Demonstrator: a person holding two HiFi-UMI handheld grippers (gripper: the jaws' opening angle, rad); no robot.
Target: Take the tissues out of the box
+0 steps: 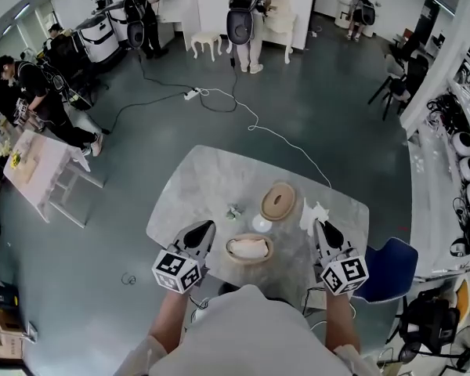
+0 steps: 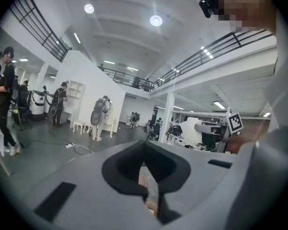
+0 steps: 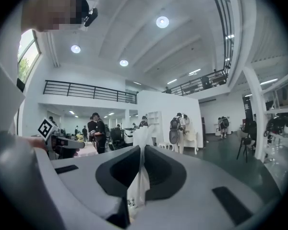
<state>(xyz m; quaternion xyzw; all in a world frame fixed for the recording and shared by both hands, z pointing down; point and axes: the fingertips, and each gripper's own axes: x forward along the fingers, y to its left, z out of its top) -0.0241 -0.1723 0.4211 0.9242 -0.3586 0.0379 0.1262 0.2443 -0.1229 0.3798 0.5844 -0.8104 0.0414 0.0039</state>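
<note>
Currently 1 white tissue (image 1: pixel 312 213) is out of the box, clamped between the closed jaws of the right gripper (image 1: pixel 323 229). In the right gripper view the tissue (image 3: pixel 137 176) runs up through the closed jaws of that gripper (image 3: pixel 140 150) and stands above their tips. The oval wooden tissue box (image 1: pixel 248 260) sits open at the near edge of the table (image 1: pixel 196 186), between the 2 grippers, with more white tissue (image 1: pixel 248 247) lying inside. Its oval lid (image 1: pixel 278 201) lies flat on the table just beyond the box, with a slot in its top. 1 small white round item (image 1: pixel 262 224) sits between the lid and the box, and 1 small greenish item (image 1: pixel 234 211) lies to its left; neither can be identified. The left gripper (image 1: pixel 206 227) is held just left of the box, not touching it. In the left gripper view its jaws (image 2: pixel 145 169) are drawn nearly together, with only a thin pale sliver showing between them, which I cannot identify. A blue chair (image 1: pixel 392 269) stands at the right of the table. A white cable (image 1: pixel 254 120) trails over the grey floor beyond it. Several people stand at benches farther off.
</note>
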